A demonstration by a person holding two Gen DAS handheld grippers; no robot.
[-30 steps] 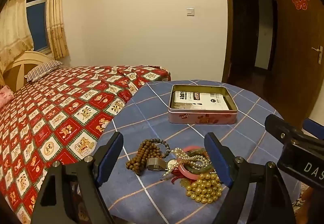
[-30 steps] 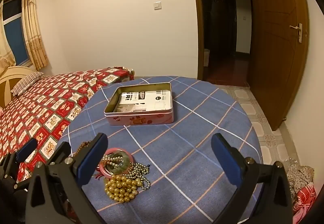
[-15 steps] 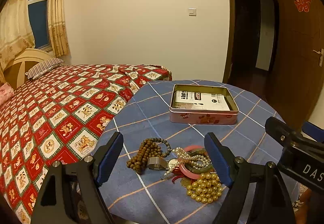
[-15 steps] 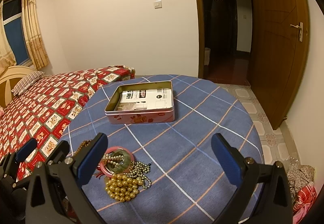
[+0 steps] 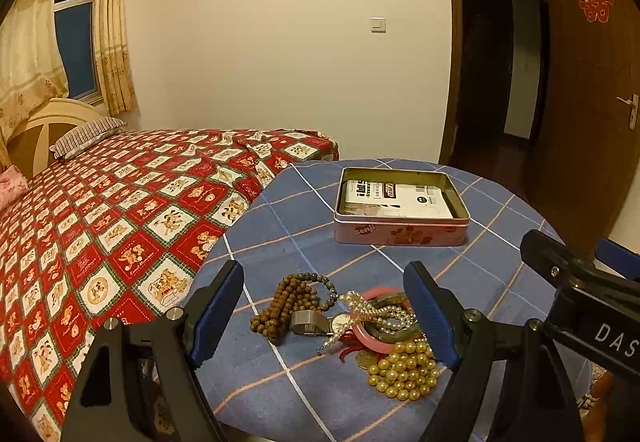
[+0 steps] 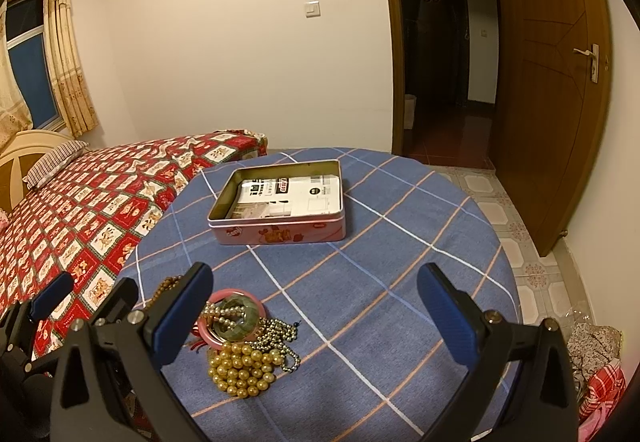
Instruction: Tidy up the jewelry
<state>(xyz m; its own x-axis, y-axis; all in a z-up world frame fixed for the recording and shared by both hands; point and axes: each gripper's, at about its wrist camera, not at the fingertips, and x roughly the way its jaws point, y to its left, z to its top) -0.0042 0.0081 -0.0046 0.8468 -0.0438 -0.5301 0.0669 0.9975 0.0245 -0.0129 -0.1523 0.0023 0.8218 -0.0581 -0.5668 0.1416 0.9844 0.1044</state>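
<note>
Lying in a tangled heap near the front edge of the blue plaid tabletop [image 5: 304, 226], the jewelry pile [image 5: 352, 322] holds brown wooden beads [image 5: 280, 302], a pink bangle [image 6: 236, 316], a pearl strand [image 5: 368, 308] and gold beads [image 6: 240, 368]. The left gripper [image 5: 324, 318] hovers over it, fingers spread wide and empty. The right gripper [image 6: 316, 318] hangs just beside, fingers likewise apart. An open pink tin [image 6: 280, 234] sits farther back.
</note>
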